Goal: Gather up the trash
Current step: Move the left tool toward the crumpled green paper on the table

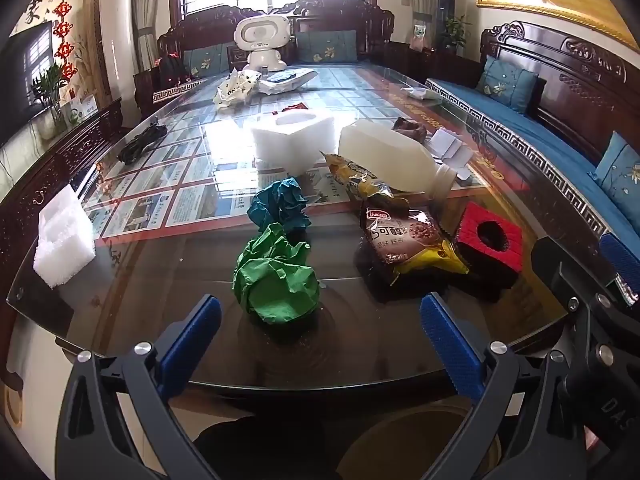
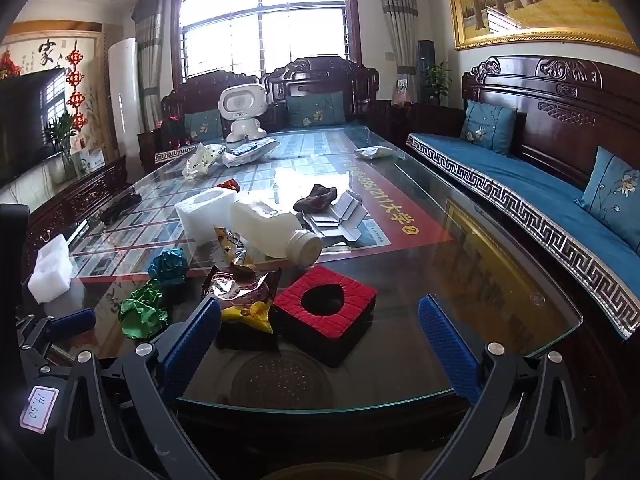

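Since both tools are spread wide and nothing is held in either, the step in hand is judged to be a first pick from the litter at the near end of the glass-topped bench (image 1: 168,240). The left hand-held gripper (image 1: 320,322) is best brought forward and lowered until its fingers stand on either side of the green paper ball (image 1: 276,276), and it should be closed only once the blue pads are level with the ball's middle; crumpled paper is light and may be pushed away across the glass if one pad touches first. The ball lies just ahead of that tool, between the lines of its fingers and slightly left of centre, with a teal paper ball (image 1: 280,206) touching it or nearly so on the far side. The right hand-held gripper (image 2: 320,320) is likewise fully open and empty. Directly ahead of it lies the red foam block (image 2: 326,308), and the snack wrapper (image 2: 244,292) lies close by its left finger. A round rim seen below the bench edge is perhaps a bin, though too little is shown.
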Tool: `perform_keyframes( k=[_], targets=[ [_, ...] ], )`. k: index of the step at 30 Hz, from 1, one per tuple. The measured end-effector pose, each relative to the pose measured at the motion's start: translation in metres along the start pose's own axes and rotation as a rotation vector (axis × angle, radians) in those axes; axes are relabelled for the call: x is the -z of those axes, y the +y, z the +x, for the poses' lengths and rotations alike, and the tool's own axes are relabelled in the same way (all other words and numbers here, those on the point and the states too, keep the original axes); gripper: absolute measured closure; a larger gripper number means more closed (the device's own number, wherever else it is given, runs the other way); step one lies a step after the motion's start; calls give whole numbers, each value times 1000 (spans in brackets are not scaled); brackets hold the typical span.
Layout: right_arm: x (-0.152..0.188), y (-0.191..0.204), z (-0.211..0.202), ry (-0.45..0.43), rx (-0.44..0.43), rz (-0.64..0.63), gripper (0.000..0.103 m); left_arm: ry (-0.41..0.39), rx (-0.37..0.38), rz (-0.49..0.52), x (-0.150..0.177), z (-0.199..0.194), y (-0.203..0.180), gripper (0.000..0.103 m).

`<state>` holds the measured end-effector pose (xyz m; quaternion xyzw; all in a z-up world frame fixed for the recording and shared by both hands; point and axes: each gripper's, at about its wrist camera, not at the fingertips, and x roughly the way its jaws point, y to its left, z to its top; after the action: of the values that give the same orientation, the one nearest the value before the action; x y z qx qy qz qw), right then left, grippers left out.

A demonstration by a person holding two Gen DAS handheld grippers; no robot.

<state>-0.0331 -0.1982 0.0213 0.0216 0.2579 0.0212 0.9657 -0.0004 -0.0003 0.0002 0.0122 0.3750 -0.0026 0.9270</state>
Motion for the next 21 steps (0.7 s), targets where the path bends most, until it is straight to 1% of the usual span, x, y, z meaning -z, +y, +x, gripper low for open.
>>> perform_keyframes(
  k=[7, 11, 13, 21],
  targets=[
    [0, 4, 3, 1, 1, -3, 8, 8, -13, 8, 0, 0, -7, 4],
    [0, 1, -1, 2, 2, -9, 8, -1, -3, 18, 0, -6, -12, 4],
    [1, 2, -1, 2, -2, -11, 8, -6, 24, 9, 1, -4, 0, 4],
    [1, 1, -2, -4, -31, 7, 8, 2, 62, -57, 2, 0, 22, 4]
  ],
)
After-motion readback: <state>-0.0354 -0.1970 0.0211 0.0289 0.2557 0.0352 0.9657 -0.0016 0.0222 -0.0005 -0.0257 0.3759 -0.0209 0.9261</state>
